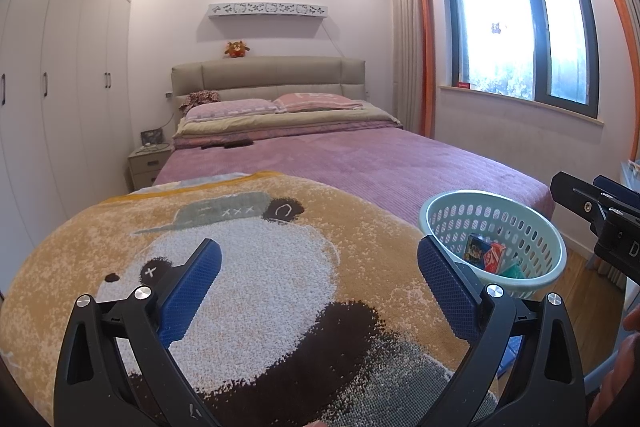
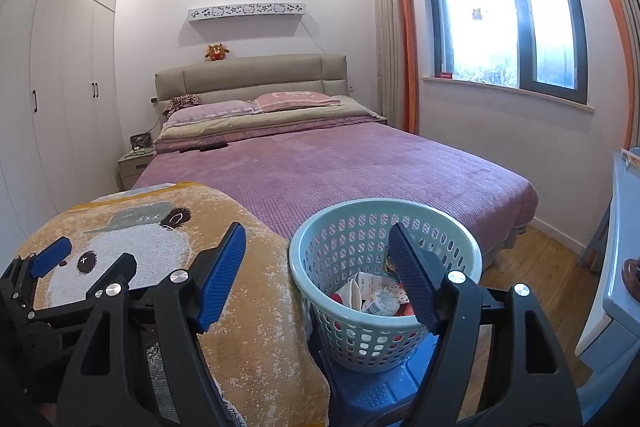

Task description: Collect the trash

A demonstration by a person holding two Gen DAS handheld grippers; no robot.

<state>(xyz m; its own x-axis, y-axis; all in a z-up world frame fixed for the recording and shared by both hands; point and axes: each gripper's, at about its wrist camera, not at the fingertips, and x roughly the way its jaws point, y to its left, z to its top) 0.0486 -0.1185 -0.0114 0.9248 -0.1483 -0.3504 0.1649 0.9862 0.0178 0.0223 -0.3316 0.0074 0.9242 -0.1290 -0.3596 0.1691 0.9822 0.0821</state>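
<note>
A pale green perforated basket stands on a blue stool at the foot of the bed. It holds trash: crumpled white paper, small cartons and red bits. It also shows in the left wrist view, with colourful cartons inside. My right gripper is open and empty, its fingers straddling the basket's near left rim. My left gripper is open and empty above the panda blanket, left of the basket. It shows at the left edge of the right wrist view.
The bed has a purple cover, with pillows at the headboard. White wardrobes line the left wall. A nightstand sits beside the bed. A window and wooden floor lie to the right, with a pale cabinet.
</note>
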